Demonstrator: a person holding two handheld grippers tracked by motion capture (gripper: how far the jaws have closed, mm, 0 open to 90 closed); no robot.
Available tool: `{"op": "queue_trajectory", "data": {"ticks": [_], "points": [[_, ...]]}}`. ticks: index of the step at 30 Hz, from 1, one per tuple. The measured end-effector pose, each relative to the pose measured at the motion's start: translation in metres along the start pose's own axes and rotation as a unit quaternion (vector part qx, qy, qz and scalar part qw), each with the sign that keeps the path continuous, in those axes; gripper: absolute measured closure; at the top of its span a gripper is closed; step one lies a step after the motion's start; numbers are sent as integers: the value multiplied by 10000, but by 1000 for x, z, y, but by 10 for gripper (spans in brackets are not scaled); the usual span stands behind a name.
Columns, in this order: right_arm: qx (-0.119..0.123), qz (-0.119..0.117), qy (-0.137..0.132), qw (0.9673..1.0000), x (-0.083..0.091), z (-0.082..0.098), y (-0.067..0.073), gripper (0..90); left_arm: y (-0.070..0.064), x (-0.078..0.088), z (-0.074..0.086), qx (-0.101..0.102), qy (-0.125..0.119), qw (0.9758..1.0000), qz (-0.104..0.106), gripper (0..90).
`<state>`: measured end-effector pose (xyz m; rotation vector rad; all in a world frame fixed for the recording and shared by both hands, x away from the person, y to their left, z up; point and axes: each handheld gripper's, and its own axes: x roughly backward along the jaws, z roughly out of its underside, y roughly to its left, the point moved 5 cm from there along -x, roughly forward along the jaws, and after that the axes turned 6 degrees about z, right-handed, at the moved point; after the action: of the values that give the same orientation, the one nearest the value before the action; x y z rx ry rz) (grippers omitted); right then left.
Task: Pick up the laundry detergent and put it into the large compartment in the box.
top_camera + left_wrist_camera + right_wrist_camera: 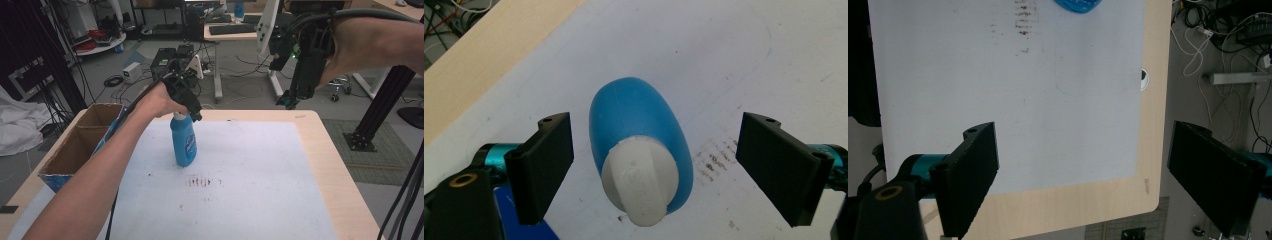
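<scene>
Fingers of the left gripper are spread wide on both sides of the white cap of the upright blue plastic bottle, which stands on the white mat toward the far left. For a good grip, the person should lower until the pads face the neck, then close evenly. The right gripper is spread too, high at the far right.

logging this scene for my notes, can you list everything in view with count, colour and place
bottle: one, blue with a white cap, upright on the mat left of centre
mat: one, white, covering most of the tabletop, dark smudges near the bottle
table: one, light wood
cardboard box: one, brown, open, at the table's left edge
left gripper: one, black, above the bottle's cap, jaws open on either side without touching
right gripper: one, black, held high over the table's far right, jaws open
forearms: two, coming in from the bottom and the right
</scene>
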<state>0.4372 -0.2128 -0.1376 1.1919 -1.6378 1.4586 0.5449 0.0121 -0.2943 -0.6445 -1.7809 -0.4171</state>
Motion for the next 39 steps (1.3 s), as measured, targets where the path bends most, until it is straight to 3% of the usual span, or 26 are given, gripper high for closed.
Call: {"op": "queue_trajectory", "data": {"ticks": [11, 22, 34, 39], "points": [[23, 16, 23, 10000, 0, -1, 1, 124, 0, -16, 6, 475, 40, 9989, 35, 154], [17, 32, 39, 10000, 1, 2, 3, 124, 3, -23, 8, 747, 108, 9971, -68, 155], [50, 46, 52, 10000, 1, 2, 4, 123, 4, -25, 9, 864, 150, 9961, -91, 178], [45, 44, 59, 10000, 0, 2, 4, 123, 5, -25, 10, 824, 167, 9964, -80, 198]]}}
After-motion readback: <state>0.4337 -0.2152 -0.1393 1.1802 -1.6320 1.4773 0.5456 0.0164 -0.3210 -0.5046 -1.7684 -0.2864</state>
